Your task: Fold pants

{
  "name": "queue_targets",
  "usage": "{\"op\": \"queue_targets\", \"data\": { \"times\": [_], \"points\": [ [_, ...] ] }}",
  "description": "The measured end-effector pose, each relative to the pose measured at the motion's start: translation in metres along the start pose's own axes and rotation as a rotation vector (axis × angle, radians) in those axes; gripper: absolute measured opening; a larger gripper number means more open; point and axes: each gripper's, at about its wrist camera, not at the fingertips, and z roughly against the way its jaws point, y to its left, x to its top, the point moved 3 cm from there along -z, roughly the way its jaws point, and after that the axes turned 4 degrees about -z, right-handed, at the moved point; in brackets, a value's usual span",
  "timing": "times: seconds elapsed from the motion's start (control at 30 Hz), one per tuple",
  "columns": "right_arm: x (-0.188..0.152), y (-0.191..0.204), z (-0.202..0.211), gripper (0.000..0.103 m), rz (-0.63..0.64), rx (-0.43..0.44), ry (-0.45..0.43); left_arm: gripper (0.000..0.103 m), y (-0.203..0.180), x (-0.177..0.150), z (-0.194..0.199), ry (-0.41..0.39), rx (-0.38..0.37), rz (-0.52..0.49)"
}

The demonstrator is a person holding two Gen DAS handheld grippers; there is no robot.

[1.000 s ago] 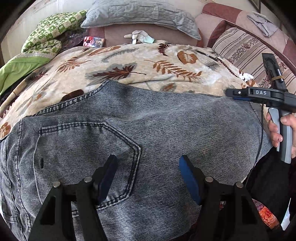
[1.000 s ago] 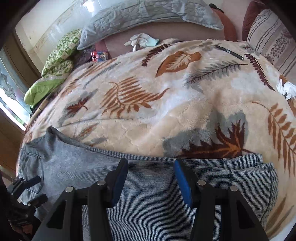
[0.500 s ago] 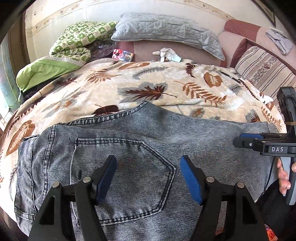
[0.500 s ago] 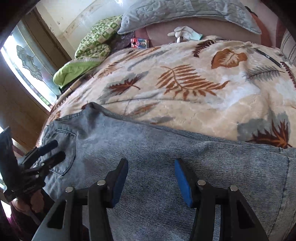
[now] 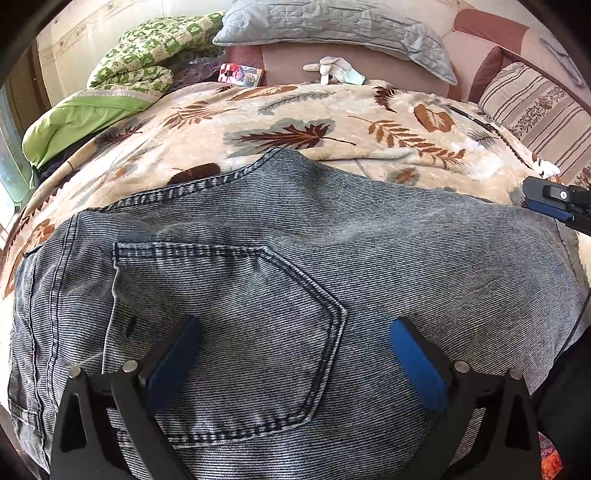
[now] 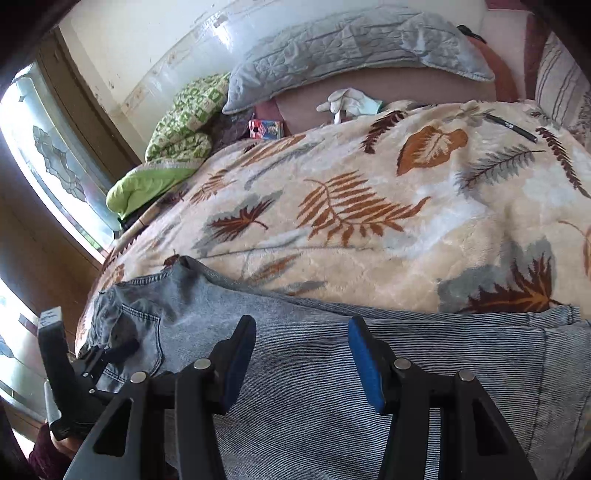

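The grey-blue washed denim pants [image 5: 295,258] lie flat on the cream plush blanket with brown and grey leaf print [image 5: 295,122], along the near edge of this blanket. The side with the stitched back pocket [image 5: 229,325] is up, and the waist end is toward the window side of the blanket. In the right wrist view the pants [image 6: 369,369] run as a long band across the near edge of the blanket [image 6: 369,221], with the hem end at the far right.

The left tongs [image 5: 293,332] are wide, with nothing between the blue pads. They are over the back pocket; I cannot tell if the pads touch the denim. The right tongs [image 6: 301,332] are also wide and hold nothing, above the middle of the leg part. In the left wrist view the right tongs [image 5: 554,206] show at the right edge of the pants, near the hem. In the right wrist view the left tongs [image 6: 107,354] are low over the pocket area.

Behind the blanket, a grey quilted pillow [image 5: 332,26] rests on the brown headboard. A white glove [image 5: 332,70] lies at the far edge of the blanket, and a folded green checked quilt [image 5: 129,66] is at its far left corner. A black pen [image 6: 511,127] lies on the blanket, far from the pants.
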Motion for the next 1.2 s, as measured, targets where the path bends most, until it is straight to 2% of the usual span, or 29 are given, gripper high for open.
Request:
{"op": "queue_targets", "data": {
  "times": [0.17,0.23,0.33,0.43,0.5,0.57,0.73,0.87,1.03,1.2],
  "points": [
    [0.003,-0.030,0.027,0.055,-0.069,-0.031,-0.055,0.103,-0.002,0.000,0.004,0.001,0.004,-0.016],
    [0.003,-0.042,0.034,0.055,-0.105,-0.024,-0.064,0.103,0.006,0.004,0.010,-0.007,0.002,0.019],
    [0.002,-0.054,0.040,0.055,-0.154,-0.016,-0.069,0.103,0.030,0.009,0.034,-0.112,0.096,0.104],
    [0.003,-0.049,0.038,0.055,-0.143,-0.015,-0.070,0.103,0.057,0.009,0.063,-0.234,0.228,0.180],
    [0.002,-0.037,0.032,0.055,-0.106,0.003,-0.062,0.103,0.074,0.003,0.073,-0.263,0.331,0.229],
    [0.000,-0.020,0.024,0.055,-0.060,0.031,-0.043,0.103,0.093,-0.005,0.070,-0.226,0.391,0.285],
    [-0.010,0.032,-0.002,0.055,0.066,0.124,0.031,0.103,0.119,-0.024,0.044,-0.073,0.387,0.352],
    [-0.022,0.065,-0.027,0.055,0.125,0.177,0.104,0.103,0.117,-0.029,0.039,-0.049,0.377,0.344],
    [-0.031,0.084,-0.069,0.055,0.153,0.125,0.189,0.103,0.120,-0.026,0.030,-0.032,0.369,0.357],
    [-0.030,0.085,-0.076,0.056,0.177,0.096,0.165,0.103,0.120,-0.025,0.028,-0.026,0.376,0.364]
  ]
}}
